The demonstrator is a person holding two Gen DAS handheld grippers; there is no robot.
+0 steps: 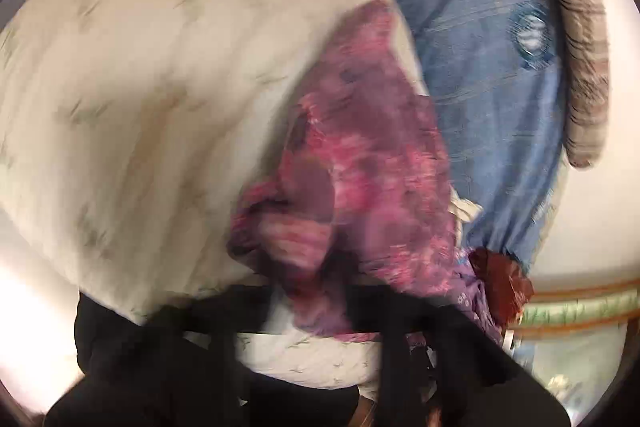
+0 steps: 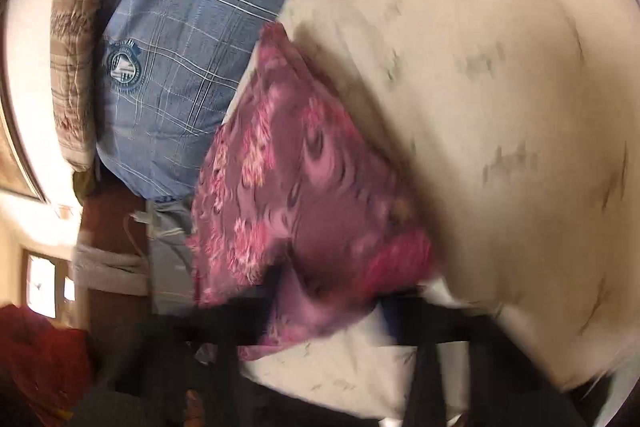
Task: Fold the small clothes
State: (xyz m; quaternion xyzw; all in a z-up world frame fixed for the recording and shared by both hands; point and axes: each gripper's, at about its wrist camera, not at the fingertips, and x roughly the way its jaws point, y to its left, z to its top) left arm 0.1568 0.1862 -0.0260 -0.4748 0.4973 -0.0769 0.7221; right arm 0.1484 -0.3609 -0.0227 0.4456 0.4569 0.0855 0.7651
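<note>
1. We found both views smeared by motion blur, so fine detail was uncertain.
2. The pink-and-purple floral garment (image 1: 360,163) hung just ahead of the left gripper (image 1: 320,311), its lower edge bunched between the black fingers; we judged that gripper pinching the cloth, though blur hid the exact contact.
3. In the right view the same garment (image 2: 304,195) draped ahead of the right gripper (image 2: 328,315), its lower hem crossing the dark fingers; we read this too as a pinch on the fabric.
4. Beyond both tongs lay the cream bedspread (image 1: 160,87) with small grey motifs, and off to the side a blue plaid pillow (image 2: 180,47) against a striped brown cushion (image 2: 72,67).
5. A dark red cloth (image 1: 500,279) sat to the right of the left tongs.
6. We judged the step as lifting and spreading the garment, held off the bed.
7. The next move called for laying it flat on the bedspread before folding.
</note>
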